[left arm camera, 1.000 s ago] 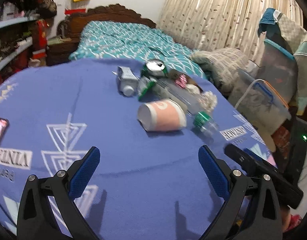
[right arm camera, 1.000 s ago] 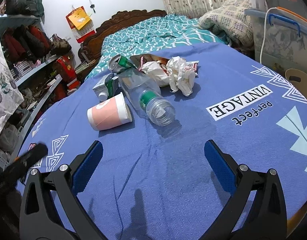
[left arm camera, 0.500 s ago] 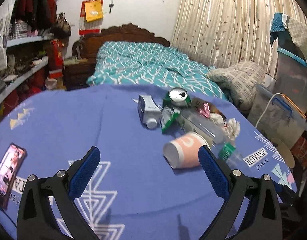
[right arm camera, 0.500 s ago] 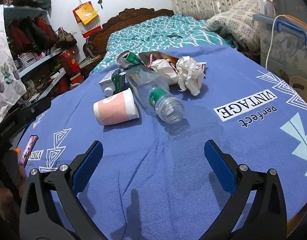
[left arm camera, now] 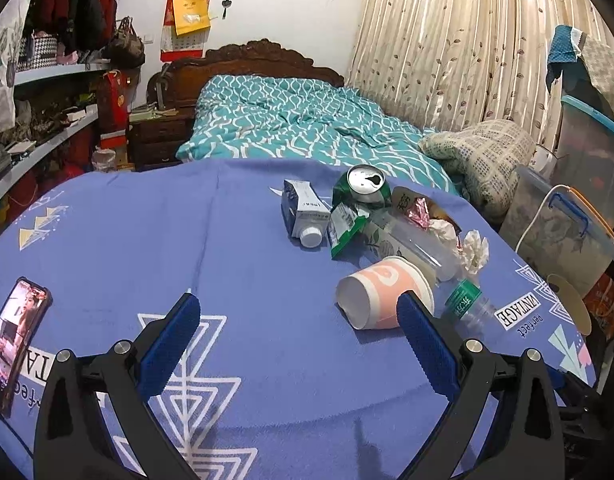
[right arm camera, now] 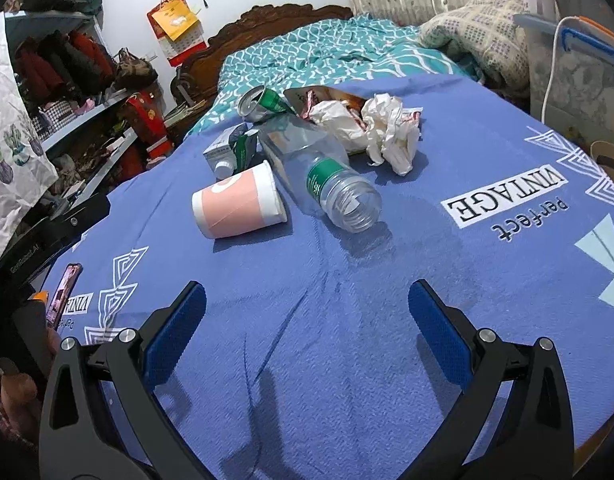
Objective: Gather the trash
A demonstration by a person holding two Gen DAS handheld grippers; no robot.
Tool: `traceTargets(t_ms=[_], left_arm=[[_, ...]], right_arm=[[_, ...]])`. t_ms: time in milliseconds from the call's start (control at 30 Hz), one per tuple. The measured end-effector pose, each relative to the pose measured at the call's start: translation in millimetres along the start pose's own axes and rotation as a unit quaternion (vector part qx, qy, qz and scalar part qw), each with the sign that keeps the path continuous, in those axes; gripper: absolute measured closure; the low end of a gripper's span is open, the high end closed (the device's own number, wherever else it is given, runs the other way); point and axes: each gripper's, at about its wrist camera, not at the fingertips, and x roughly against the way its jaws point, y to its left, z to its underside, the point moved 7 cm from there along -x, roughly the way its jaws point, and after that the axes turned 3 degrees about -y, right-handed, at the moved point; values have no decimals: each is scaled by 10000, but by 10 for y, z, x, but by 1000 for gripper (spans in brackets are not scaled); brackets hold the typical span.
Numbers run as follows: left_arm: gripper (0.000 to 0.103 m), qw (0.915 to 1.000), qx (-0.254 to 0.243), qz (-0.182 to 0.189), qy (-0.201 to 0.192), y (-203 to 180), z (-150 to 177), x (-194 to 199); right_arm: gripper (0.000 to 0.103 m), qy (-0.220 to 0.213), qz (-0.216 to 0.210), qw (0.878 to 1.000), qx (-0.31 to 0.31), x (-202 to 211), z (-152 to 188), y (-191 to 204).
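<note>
Right wrist: cup (right arm camera: 239,205) beyond tool (right arm camera: 307,316).

The left tongs (left arm camera: 293,338), black-framed with ridged blue pads on the fingers (left arm camera: 169,346), stand wide apart with nothing between them, held above the near edge of the desk. The right tongs (right arm camera: 307,334), of the same black frame and blue pads, are likewise spread wide and hold nothing, hanging over the near edge of the desk toward its right corner. In the right wrist view the black body of the left tool (right arm camera: 47,236) reaches in from the left edge, and the person's left hand (right arm camera: 17,400) shows beneath it in the lower left, wrapped around the handle.
</note>
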Motion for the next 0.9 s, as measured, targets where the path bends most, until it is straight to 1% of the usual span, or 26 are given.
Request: traceTargets(t_ms=[300, 567, 900], left_arm=[[9, 9998, 218, -8, 2, 57, 42, -1], [9, 10000, -30, -24, 45, -31, 69, -15], [9, 9998, -151, -24, 145, -61, 92, -60]], right_arm=[[3, 187, -165, 9996, -148, -52, 69, -17], [3, 239, -248, 9992, -187, -73, 80, -6], [3, 191, -319, 9992, -155, -69, 58, 7]])
